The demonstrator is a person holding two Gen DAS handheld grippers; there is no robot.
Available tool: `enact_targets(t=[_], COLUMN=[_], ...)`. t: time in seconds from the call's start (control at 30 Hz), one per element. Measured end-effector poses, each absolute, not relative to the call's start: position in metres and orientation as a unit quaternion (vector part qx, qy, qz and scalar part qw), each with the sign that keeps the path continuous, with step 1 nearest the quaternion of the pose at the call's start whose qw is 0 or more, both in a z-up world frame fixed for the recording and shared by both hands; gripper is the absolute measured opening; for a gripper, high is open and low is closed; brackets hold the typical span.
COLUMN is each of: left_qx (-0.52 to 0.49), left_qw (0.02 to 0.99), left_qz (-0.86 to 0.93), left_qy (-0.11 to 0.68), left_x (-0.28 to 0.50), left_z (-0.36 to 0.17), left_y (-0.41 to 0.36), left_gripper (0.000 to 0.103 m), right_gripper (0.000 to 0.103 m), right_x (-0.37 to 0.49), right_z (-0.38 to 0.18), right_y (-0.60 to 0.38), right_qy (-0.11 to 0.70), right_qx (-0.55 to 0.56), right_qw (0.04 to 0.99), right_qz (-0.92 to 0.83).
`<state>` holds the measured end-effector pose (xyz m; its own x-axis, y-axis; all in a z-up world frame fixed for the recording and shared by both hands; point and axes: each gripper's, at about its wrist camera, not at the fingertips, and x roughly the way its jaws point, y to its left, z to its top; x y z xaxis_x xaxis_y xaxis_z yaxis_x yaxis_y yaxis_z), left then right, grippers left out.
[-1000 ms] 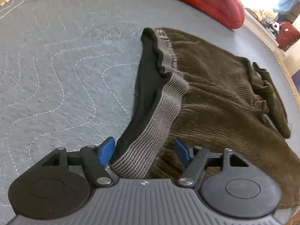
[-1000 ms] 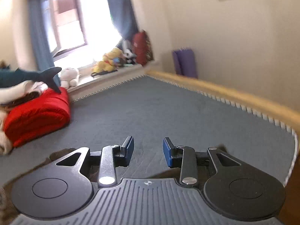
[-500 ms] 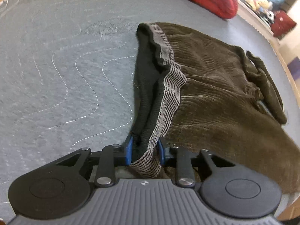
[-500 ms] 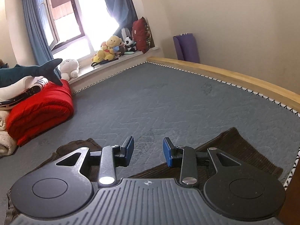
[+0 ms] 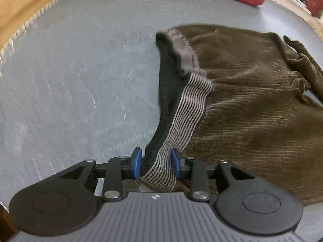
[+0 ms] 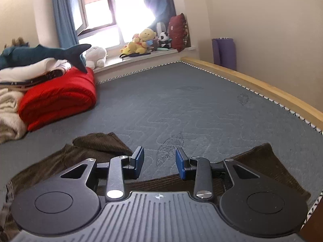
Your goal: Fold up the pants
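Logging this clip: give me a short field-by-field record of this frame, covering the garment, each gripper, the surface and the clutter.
garment: brown corduroy pants, spread in loose folds, striped grey waistband
left gripper: closed on the waistband near its end
right gripper: open, empty, above the pants' far edge
surface: grey quilted mattress
clutter: red blanket, shark plush, stuffed toys on the windowsill
fold status: no fold made yet
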<state>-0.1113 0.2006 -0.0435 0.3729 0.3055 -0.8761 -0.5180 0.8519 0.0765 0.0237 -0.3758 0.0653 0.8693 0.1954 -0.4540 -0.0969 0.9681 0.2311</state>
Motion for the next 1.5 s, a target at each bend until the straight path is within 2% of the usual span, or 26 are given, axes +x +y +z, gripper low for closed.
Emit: enact_targets(t=[0.1,0.2,0.4,0.5,0.6,0.77,0.97,1.23,1.5], left_qx=[-0.078,-0.082,-0.072,-0.05,-0.025,-0.038,-0.035,-0.01,-0.061], left_qw=[0.857,0.877,0.863,0.802,0.797,0.804,0.845,0.846,0.862], left_qz=[0.243,0.198,0.097,0.097,0.096,0.092,0.076,0.071,0.097], left_qy=[0.447,0.431,0.491,0.588,0.595,0.587,0.529,0.528,0.494], left_x=[-0.122,-0.126,-0.113,-0.101,-0.098,-0.096,-0.11,-0.111,-0.117], left_z=[-0.028,-0.022,-0.038,-0.067,-0.068,-0.067,-0.046,-0.048,-0.04], left_y=[0.188,0.182,0.168,0.166,0.159,0.163,0.156,0.143,0.162], left_gripper=[0.04,0.04,0.04,0.039,0.039,0.038,0.038,0.038,0.04], right_gripper=[0.038,0.039,0.039,0.039,0.039,0.039,0.04,0.041,0.041], right_x=[0.027,0.031,0.034,0.033,0.032,0.033,0.038,0.038,0.033], right_z=[0.063,0.055,0.044,0.043,0.042,0.039,0.037,0.04,0.035], right_y=[-0.377,-0.377,-0.37,-0.369,-0.369,-0.371,-0.371,-0.364,-0.358], right_qy=[0.253,0.268,0.286,0.288,0.289,0.292,0.294,0.291,0.3], right_qx=[0.086,0.063,0.009,0.001,0.004,0.006,0.014,0.01,-0.005], right_qw=[0.961,0.958,0.955,0.954,0.954,0.953,0.952,0.953,0.948], right_qz=[0.078,0.078,0.083,0.085,0.082,0.079,0.078,0.087,0.104])
